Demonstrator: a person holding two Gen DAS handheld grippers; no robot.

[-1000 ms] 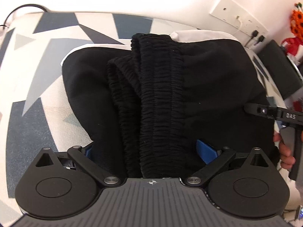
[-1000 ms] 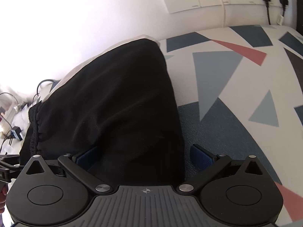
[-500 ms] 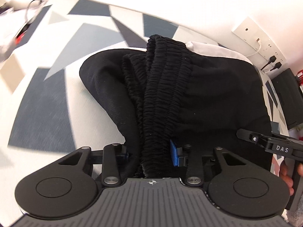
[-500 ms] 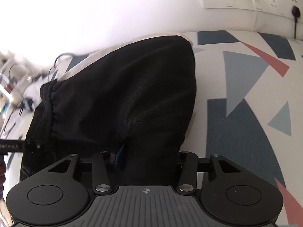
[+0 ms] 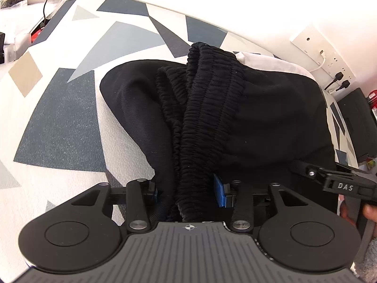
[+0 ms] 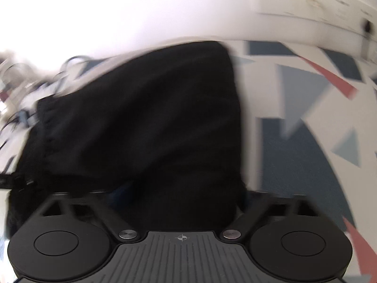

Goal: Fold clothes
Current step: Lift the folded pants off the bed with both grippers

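Note:
Black pants lie folded on a patterned surface, the ribbed elastic waistband running toward the left wrist camera. My left gripper is shut on the near end of the waistband, blue pads pressing the bunched cloth. In the right wrist view the pants are blurred by motion; my right gripper is closed on the near edge of the black cloth, its fingers mostly hidden by it. The right gripper also shows at the right edge of the left wrist view.
A white cloth lies under the pants at the far side. Wall sockets with plugs are on the wall at right. Cables and clutter sit at the far left. A dark box stands at the right.
Both grippers went from open around the cloth to closed on it. Both cameras have since shifted, and the right view is now motion-blurred.

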